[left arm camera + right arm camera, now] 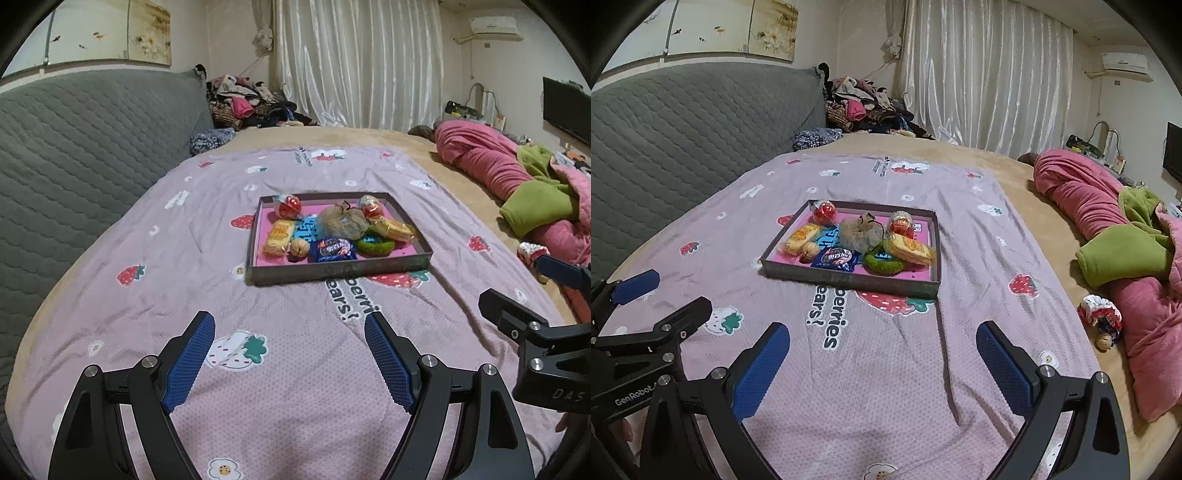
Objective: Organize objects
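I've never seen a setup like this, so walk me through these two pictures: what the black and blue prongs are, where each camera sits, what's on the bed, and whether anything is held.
No robot here: a person holds a hand-operated gripper in each hand, each carrying a wide-angle camera looking forward along its fingers. One picture comes from the left gripper, the other from the right gripper; each also catches its neighbour at the picture's edge. The blue strips are grip pads. Both sets of jaws stand open and hold nothing.

On the strawberry-print sheet sits a shallow tray holding two red egg-shaped toys, yellow snack packets, a blue snack packet, a green ring, a walnut and a beige mesh pouf. Pink and green bedding lies to the right.
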